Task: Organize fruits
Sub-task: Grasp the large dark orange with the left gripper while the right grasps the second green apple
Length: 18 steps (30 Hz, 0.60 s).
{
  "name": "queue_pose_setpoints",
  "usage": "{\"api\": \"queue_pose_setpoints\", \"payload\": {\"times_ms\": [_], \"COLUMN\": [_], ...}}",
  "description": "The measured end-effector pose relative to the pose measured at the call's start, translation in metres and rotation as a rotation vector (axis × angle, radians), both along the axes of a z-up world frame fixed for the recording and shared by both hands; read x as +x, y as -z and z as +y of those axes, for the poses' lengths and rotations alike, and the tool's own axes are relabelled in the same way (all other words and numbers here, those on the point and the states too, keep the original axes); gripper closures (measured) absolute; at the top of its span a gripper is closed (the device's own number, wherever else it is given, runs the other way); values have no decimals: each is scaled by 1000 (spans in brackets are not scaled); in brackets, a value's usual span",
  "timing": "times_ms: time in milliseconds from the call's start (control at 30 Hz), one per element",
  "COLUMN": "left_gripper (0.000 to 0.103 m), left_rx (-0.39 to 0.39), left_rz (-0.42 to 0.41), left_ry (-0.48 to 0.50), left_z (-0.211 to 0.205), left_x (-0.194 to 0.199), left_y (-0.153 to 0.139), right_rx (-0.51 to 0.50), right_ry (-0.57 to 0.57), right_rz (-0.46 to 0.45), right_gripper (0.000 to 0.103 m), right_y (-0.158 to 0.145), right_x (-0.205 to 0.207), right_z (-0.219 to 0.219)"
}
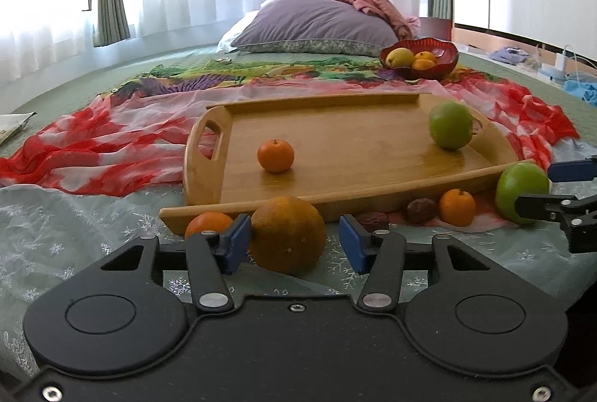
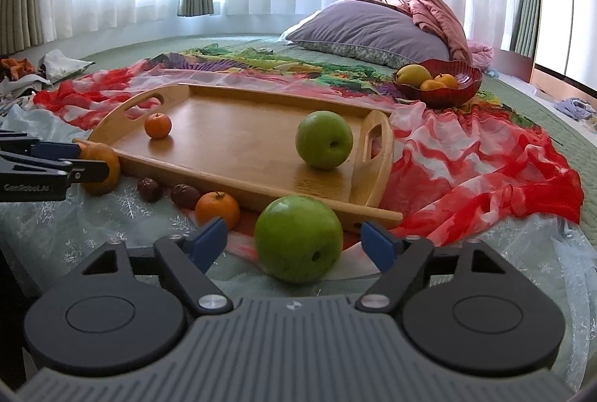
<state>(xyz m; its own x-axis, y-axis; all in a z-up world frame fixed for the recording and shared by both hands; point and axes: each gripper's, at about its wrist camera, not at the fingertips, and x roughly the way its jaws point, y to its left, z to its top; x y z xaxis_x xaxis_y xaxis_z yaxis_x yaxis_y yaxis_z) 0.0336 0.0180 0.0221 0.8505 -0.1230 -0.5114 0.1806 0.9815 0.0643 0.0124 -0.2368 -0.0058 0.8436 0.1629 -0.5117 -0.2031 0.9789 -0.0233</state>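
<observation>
Barely started imo: only a mandarin [image 1: 275, 155] and green apple [image 1: 450, 126] sit on the wooden tray [image 1: 335, 185], while the left gripper [image 1: 294, 241] and right gripper [image 2: 294, 243] have jaws apart around a big orange [image 1: 287, 234] and another green apple [image 2: 298, 238], both on the bed.

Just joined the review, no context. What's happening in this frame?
A person with two handheld grippers is sorting fruit on a bed. The left gripper is open around a large orange lying in front of the wooden tray. The right gripper is open around a green apple, also off the tray. Neither is gripped yet. The tray already holds a small mandarin and a second green apple. More mandarins and two dark fruits sit on the cloth; a red bowl holds more fruit.
</observation>
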Motion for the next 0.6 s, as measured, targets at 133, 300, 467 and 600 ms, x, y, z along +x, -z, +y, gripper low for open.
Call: {"api": "queue_pose_setpoints", "payload": {"times_ms": [133,300,467,600], "left_gripper": [53,53,53,57], "left_rx": [6,12,42,39], "left_rz": [7,2,-13,-20], "left_ry": [-18,-19,-14,-26], "left_z": [1,1,-4,-4], "left_x": [4,7,6,0], "left_y": [4,8,12,11], "right_rx": [-8,-2,1,-4], "right_ry": [-1,5,9,13], "right_rz": [8,22,26,28], "right_gripper": [22,26,27,28], "right_y": [2,6,7,8], "right_x": [-1,1,4,7], "right_z": [1,1,1,2]}}
